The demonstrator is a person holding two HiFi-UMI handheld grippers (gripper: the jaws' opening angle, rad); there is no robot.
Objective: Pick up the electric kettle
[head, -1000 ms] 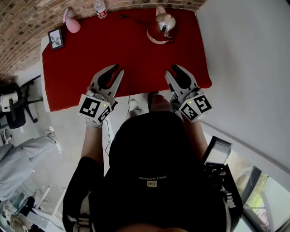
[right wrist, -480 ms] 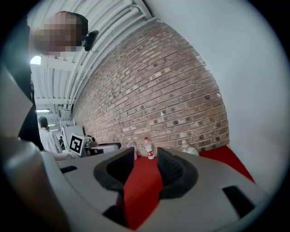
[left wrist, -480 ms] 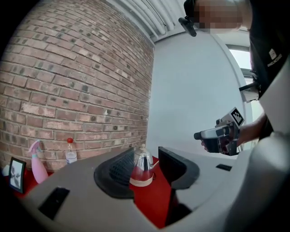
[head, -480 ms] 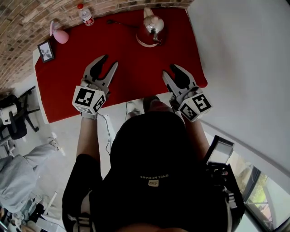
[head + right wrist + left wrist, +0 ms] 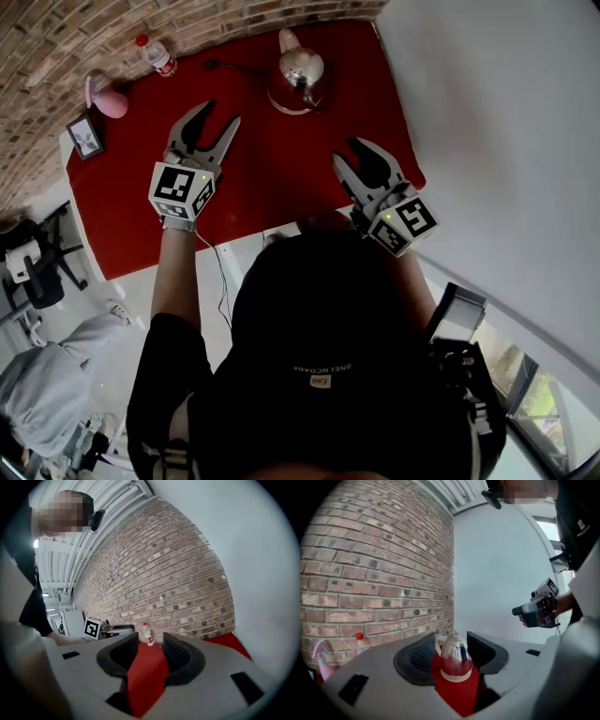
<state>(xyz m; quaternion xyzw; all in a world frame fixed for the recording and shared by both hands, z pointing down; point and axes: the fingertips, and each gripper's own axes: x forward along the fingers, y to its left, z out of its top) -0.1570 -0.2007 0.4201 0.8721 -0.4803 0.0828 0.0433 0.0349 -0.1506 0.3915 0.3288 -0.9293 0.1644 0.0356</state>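
Kettle: a shiny metal kettle (image 5: 295,80) is seen upright on its base at the top centre of the head view, on the far part of the table near the brick wall (image 5: 56,37). A dark cord (image 5: 230,67) is laid out to its left.
Table: the table (image 5: 272,169) is covered in red cloth.
Left gripper: the left gripper (image 5: 220,117) is held over the table at centre left, below and left of the kettle and well apart from it.
Left jaws: they are opening and nothing is gripped. In the left gripper view the kettle is framed in the gap between them, farther off and untouched.
Right gripper: the right gripper (image 5: 350,153) is held over the table's near right part, at centre right.
Right jaws: they are opening and empty; only red cloth is seen between them.
Other things: a bottle (image 5: 155,54), a pink lamp (image 5: 105,98) and a picture frame (image 5: 84,136) are placed at the upper left.
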